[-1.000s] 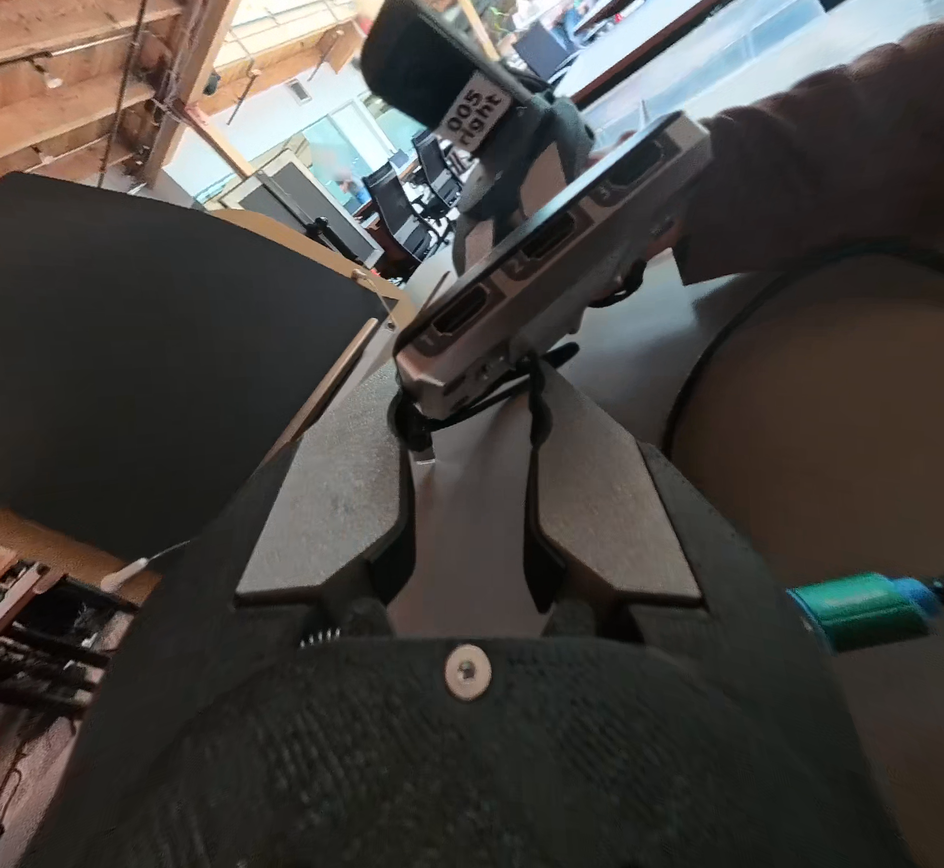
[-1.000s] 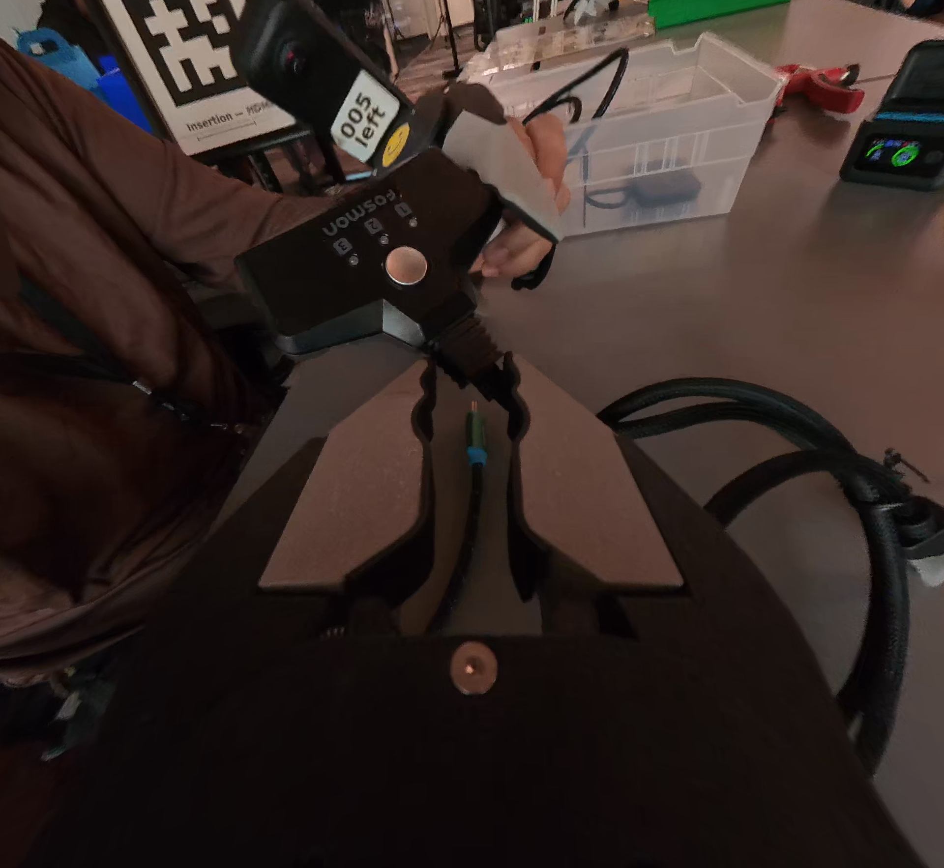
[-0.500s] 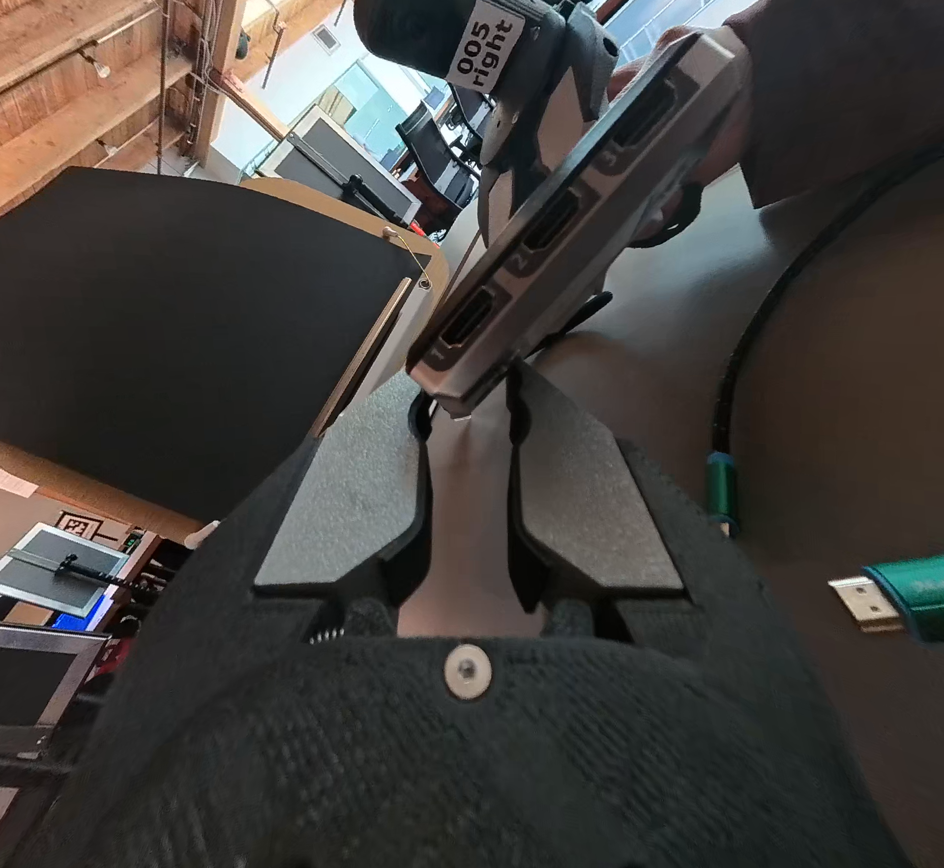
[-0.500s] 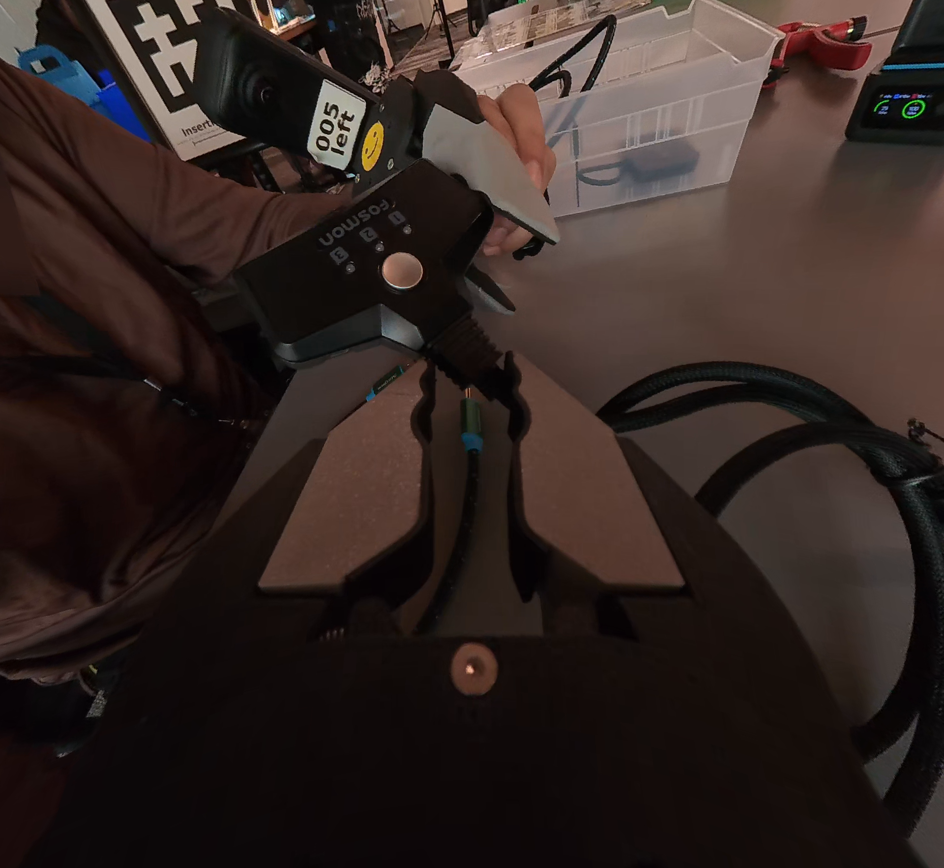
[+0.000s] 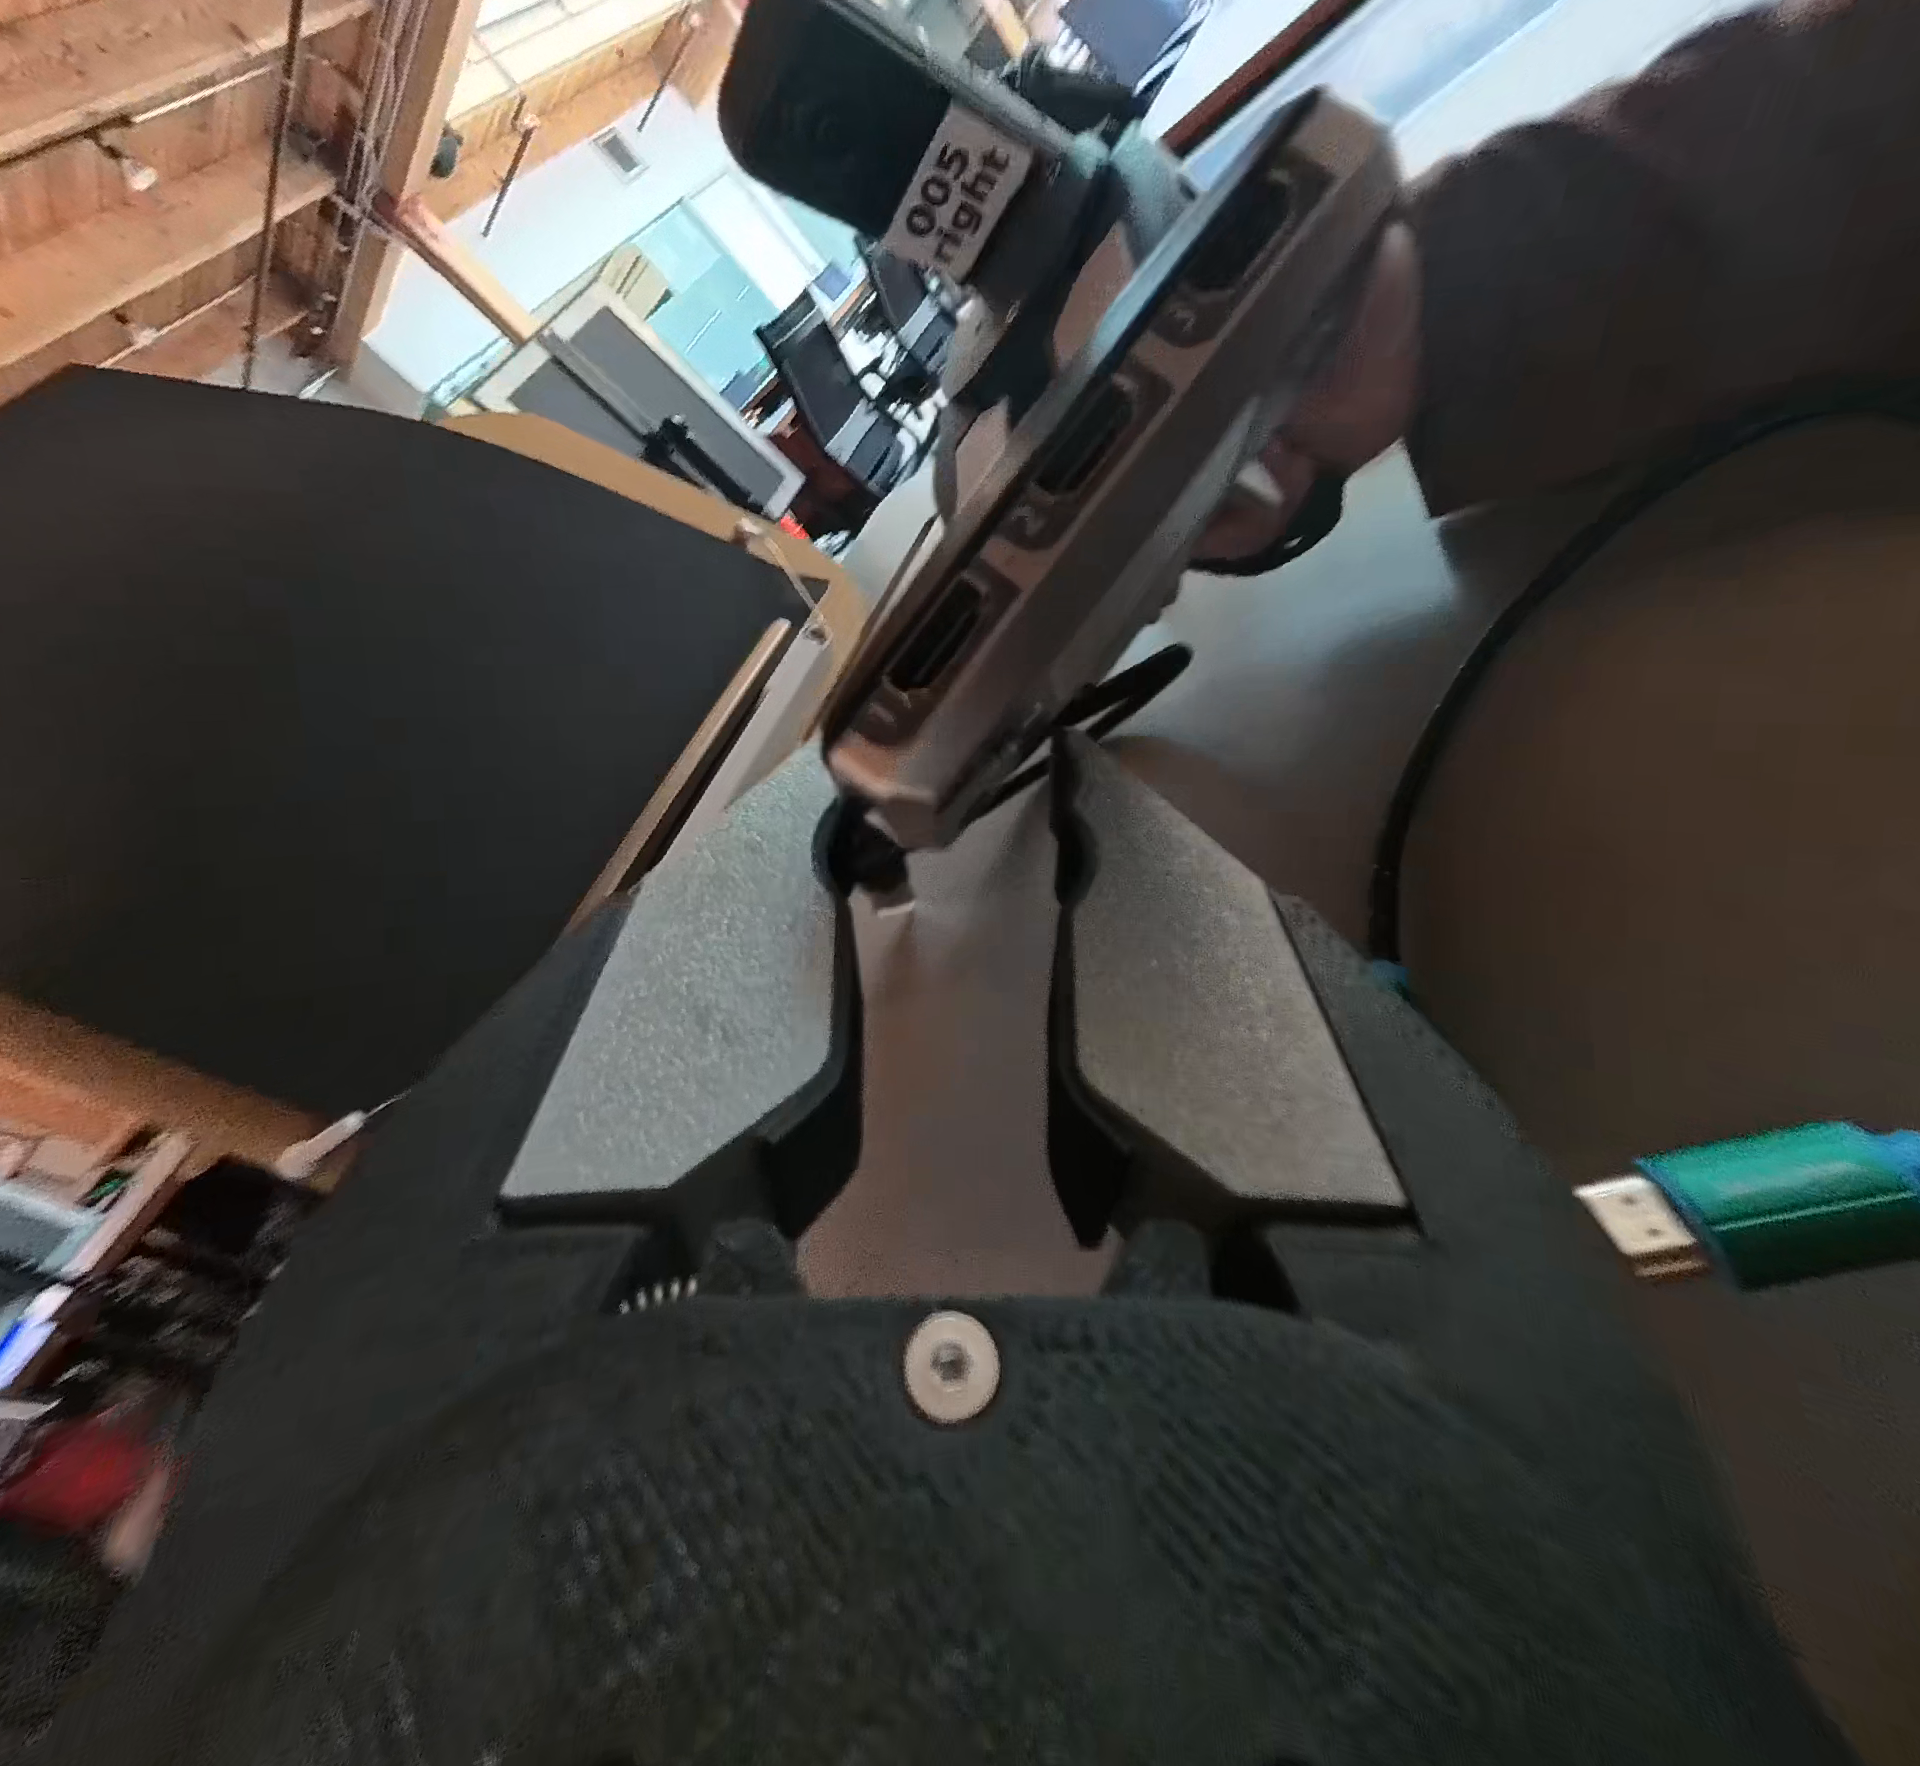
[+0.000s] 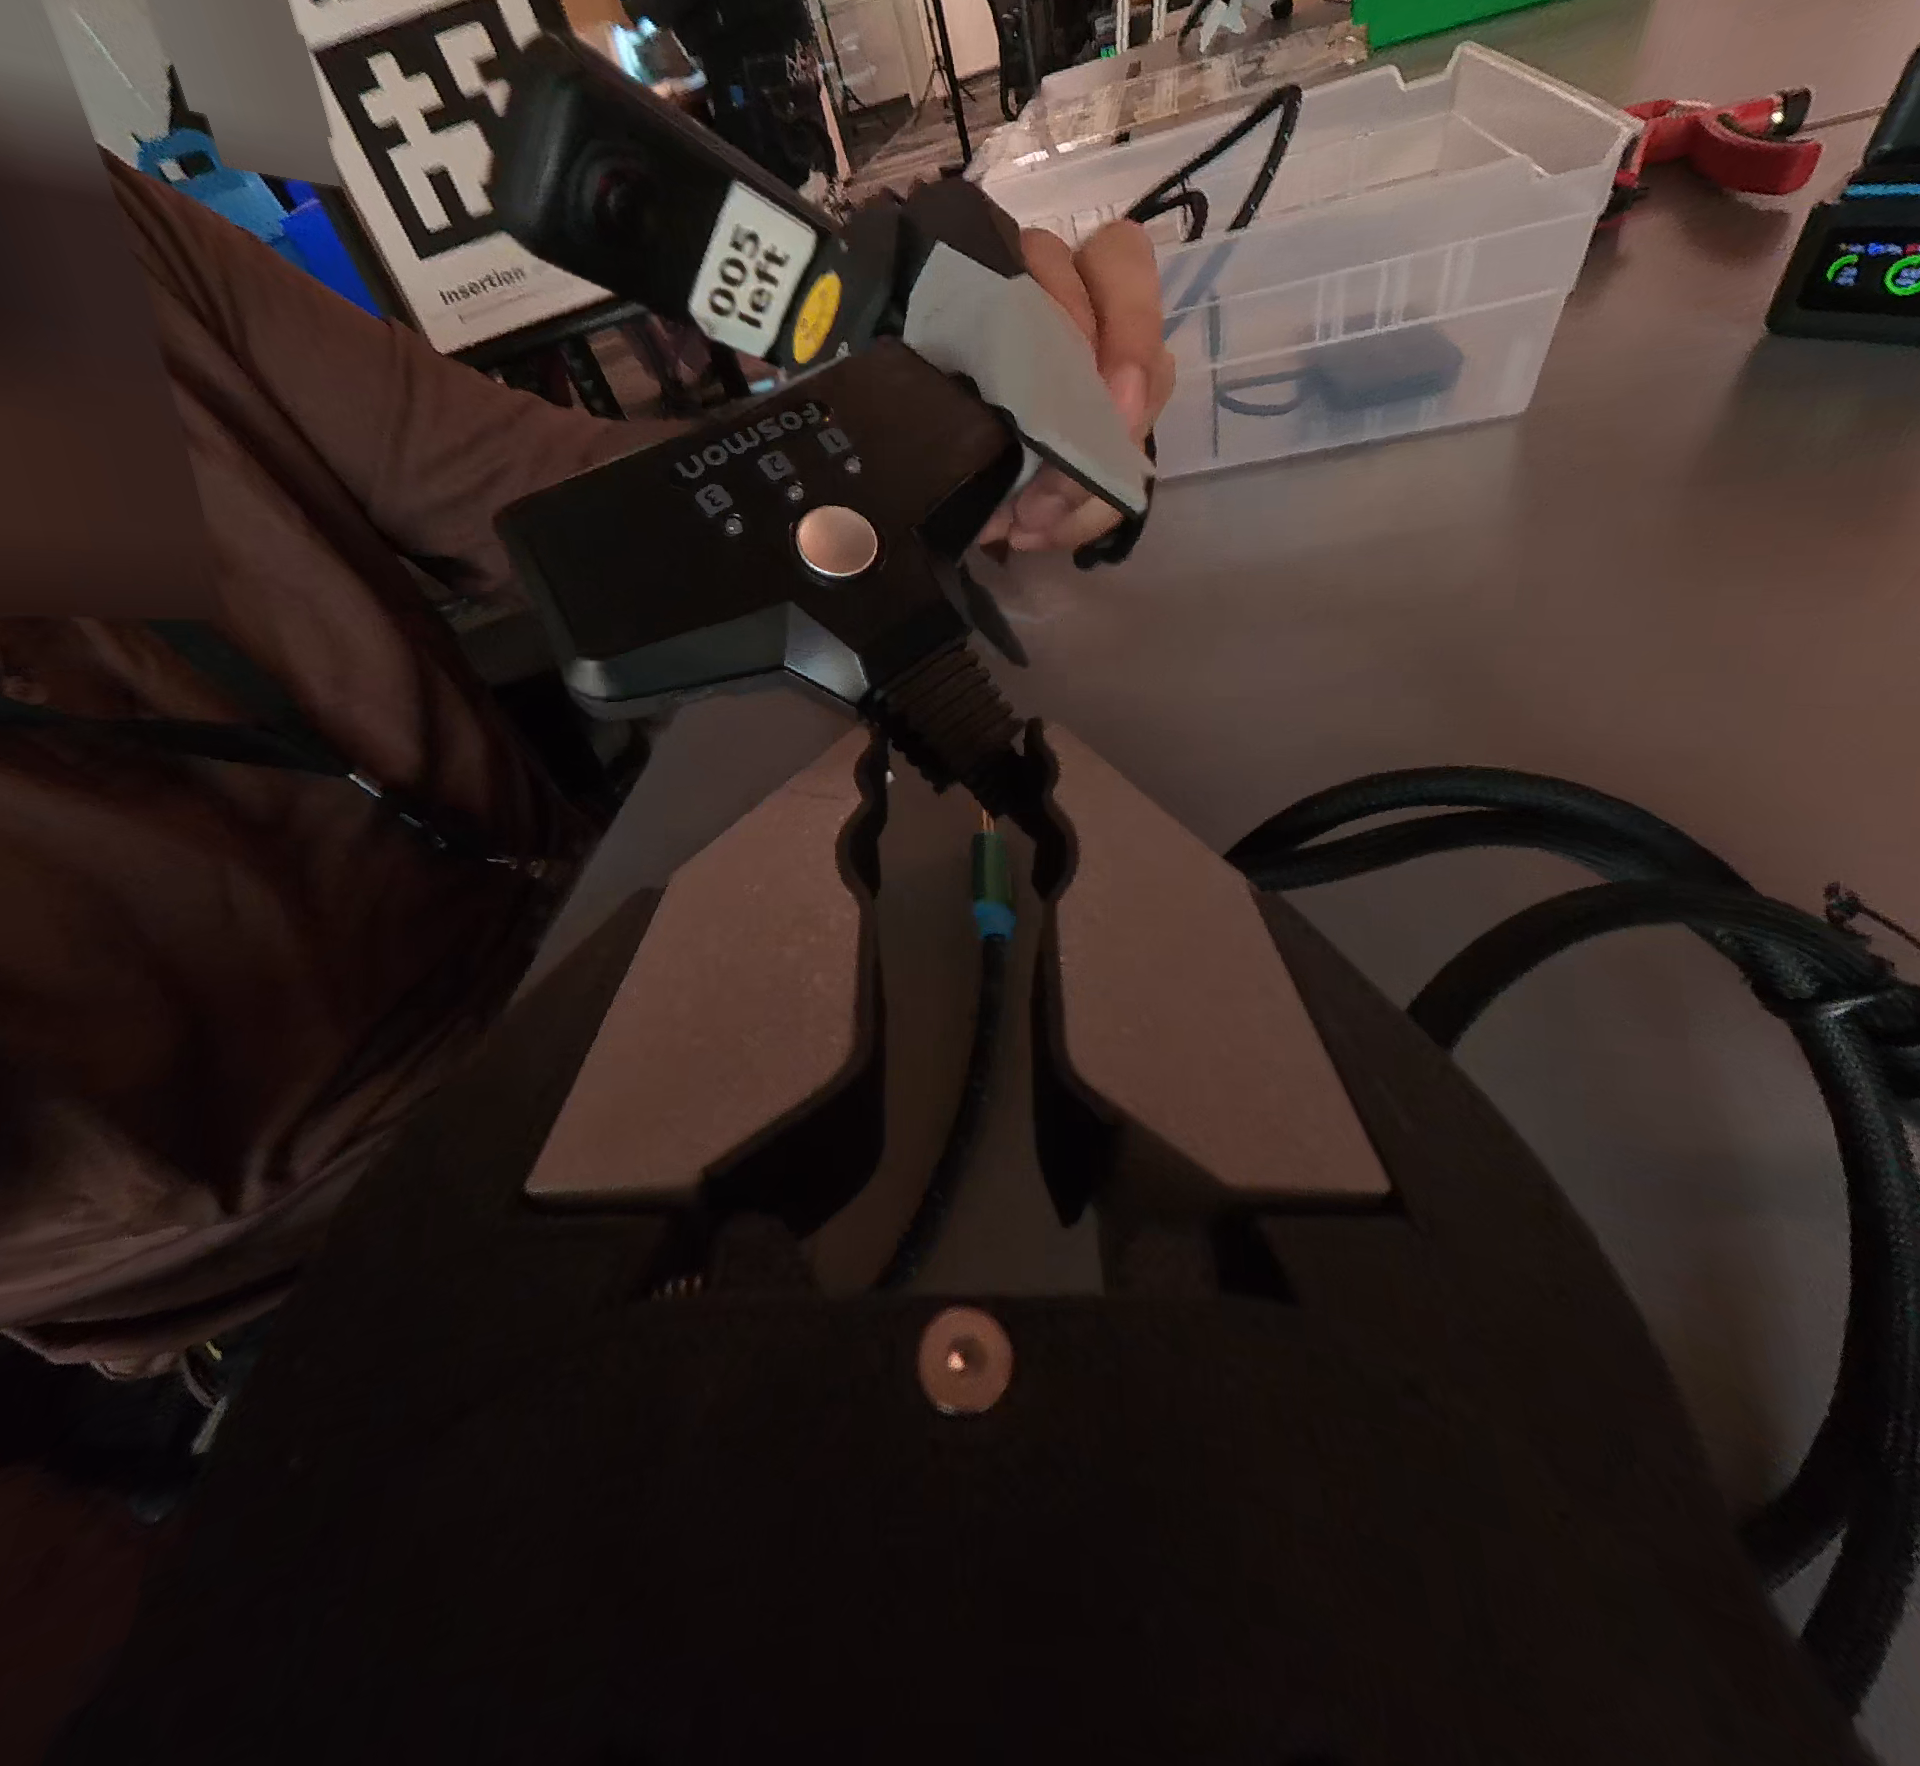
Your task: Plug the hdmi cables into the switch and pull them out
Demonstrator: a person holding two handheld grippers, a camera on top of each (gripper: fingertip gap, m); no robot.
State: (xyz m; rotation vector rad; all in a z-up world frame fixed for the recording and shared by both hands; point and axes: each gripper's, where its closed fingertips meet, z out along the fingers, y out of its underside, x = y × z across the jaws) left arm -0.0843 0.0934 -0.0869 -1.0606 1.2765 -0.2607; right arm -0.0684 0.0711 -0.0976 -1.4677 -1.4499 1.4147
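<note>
The black HDMI switch (image 6: 727, 532) is held up above the grey table (image 6: 1455, 625) between both grippers. In the left wrist view its silver port side (image 5: 1049, 573) shows three empty ports. My left gripper (image 5: 956, 812) is shut on the switch's near end. My right gripper (image 6: 956, 760) is shut on the ribbed cable boot (image 6: 940, 719) coming out of the switch. A green HDMI plug (image 5: 1766, 1207) lies loose on the table at the right of the left wrist view. It also shows below the right gripper's fingers (image 6: 992, 875), on a thin black cable.
A clear plastic bin (image 6: 1351, 262) with a black cable stands behind the switch. A red clamp (image 6: 1714, 147) and a black device with a lit screen (image 6: 1860, 272) are at the far right. Thick black braided cables (image 6: 1558, 843) loop on the right. A brown sleeve (image 6: 260, 573) is at the left. Left and right tips are no more than a few centimetres apart. Both grippers' tips are roughly 12 cm from the green HDMI plug (image 5: 1766, 1207).
The switch has tilted a little steeper and both views have shifted slightly. Both grippers keep their hold. The green plug still lies on the table.
</note>
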